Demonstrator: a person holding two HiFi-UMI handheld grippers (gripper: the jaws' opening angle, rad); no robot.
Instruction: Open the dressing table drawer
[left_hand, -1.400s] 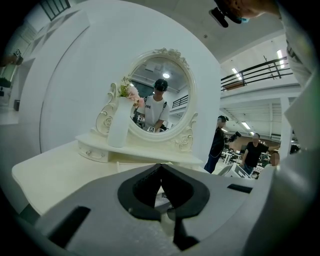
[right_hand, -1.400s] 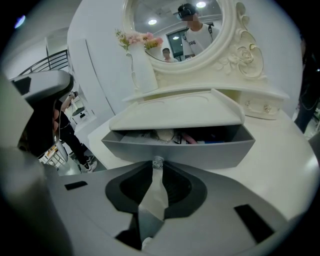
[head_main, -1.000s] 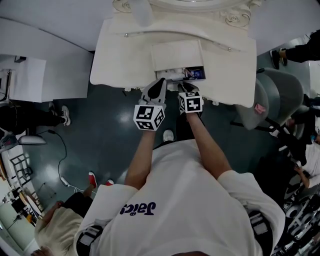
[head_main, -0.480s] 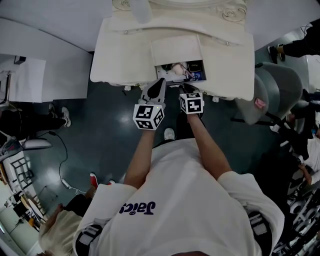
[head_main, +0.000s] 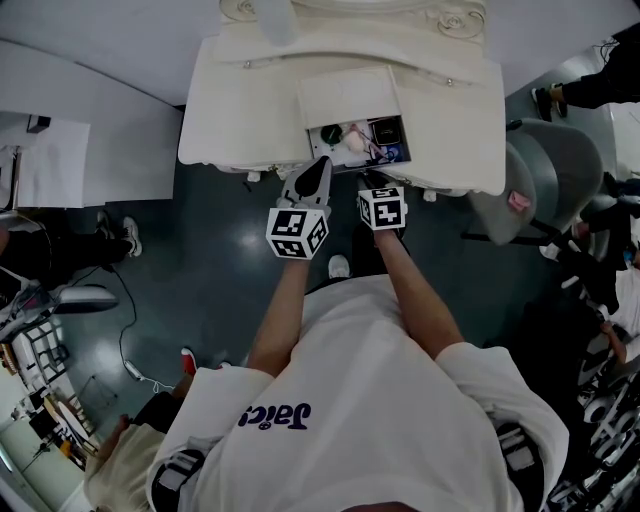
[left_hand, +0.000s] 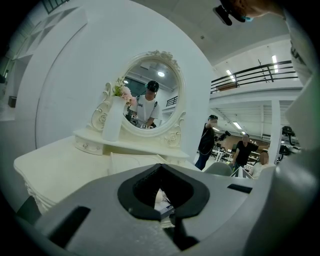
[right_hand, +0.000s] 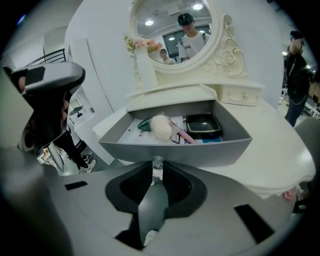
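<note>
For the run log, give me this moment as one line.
drawer: partly open | right claw: shut on drawer knob | left claw: shut, holding nothing

White lettered T-shirt (head_main: 380, 400); grey left gripper (head_main: 322, 166) and right gripper (head_main: 368, 179) bear black-and-white marker cubes (head_main: 298, 232).

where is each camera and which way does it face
Head view: on the head, steeply down at dressing table and open drawer; arms, left claw, right claw show.
Left gripper view: on left claw, facing the mirror; jaws show.
Right gripper view: on right claw, facing the drawer; jaws on its knob.
Gripper views share the mirror.
</note>
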